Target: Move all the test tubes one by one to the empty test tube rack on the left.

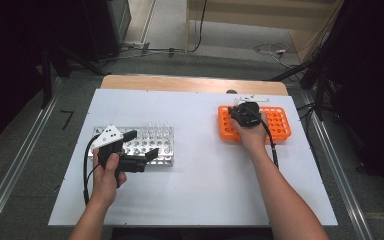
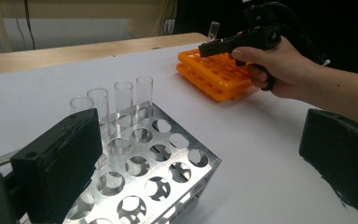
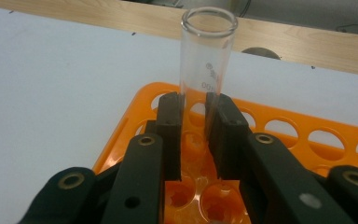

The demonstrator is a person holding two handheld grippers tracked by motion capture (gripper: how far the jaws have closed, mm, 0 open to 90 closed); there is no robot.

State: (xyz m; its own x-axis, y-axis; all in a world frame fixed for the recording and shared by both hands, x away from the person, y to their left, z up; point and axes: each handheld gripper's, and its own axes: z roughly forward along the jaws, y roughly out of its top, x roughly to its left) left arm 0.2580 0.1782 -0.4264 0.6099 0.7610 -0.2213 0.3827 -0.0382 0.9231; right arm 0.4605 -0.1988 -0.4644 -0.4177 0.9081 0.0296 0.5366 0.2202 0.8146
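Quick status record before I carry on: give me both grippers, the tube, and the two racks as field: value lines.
right gripper: shut on glass tube, over the orange rack
glass tube: upright, empty, open end up, between the fingers
orange rack: on the table's right side, holes seen are empty
left gripper: open, holding nothing, over the metal rack's near edge
metal rack: left side, four clear tubes standing along its far row
table: white top

Desk (image 1: 195, 200): matt white sheet over pale wood, smooth. Rack at 9 o'clock (image 2: 168, 154): bright sheet metal, glossy, punched holes. Rack at 2 o'clock (image 3: 307, 126): orange plastic, slight sheen. Tubes (image 3: 207, 60) were clear glass. Fingers (image 3: 170, 130): matt black plastic.
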